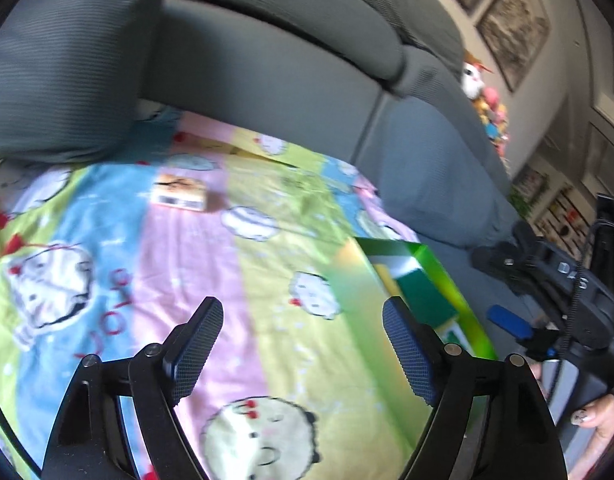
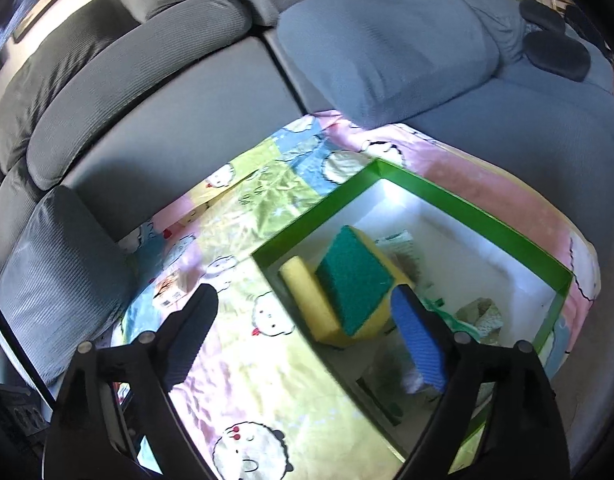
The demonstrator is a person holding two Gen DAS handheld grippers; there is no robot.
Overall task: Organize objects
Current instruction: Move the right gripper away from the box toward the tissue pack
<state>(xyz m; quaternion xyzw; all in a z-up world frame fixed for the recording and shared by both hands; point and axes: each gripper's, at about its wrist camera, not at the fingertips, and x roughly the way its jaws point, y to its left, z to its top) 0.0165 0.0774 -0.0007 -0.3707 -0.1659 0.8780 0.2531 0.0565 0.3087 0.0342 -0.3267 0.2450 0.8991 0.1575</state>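
A green-rimmed white box [image 2: 471, 210] lies on a colourful cartoon blanket [image 2: 243, 364] on a grey sofa. In it lie yellow sponges with green scouring pads [image 2: 353, 288] and small packets [image 2: 481, 314]. My right gripper [image 2: 307, 320] is open and empty, above the box's left rim. A small orange-and-white box [image 1: 181, 193] lies on the blanket [image 1: 211, 272] further back in the left wrist view; it also shows in the right wrist view [image 2: 171, 292]. My left gripper [image 1: 303, 328] is open and empty above the blanket. The green box [image 1: 431, 280] is to its right.
Grey sofa cushions [image 1: 63, 68] border the blanket at the back and left. The right gripper's body [image 1: 555, 284] and a hand show at the right in the left wrist view. Plush toys [image 1: 491, 108] sit on the sofa's far end. Two dark pads [image 2: 555, 52] lie on the sofa.
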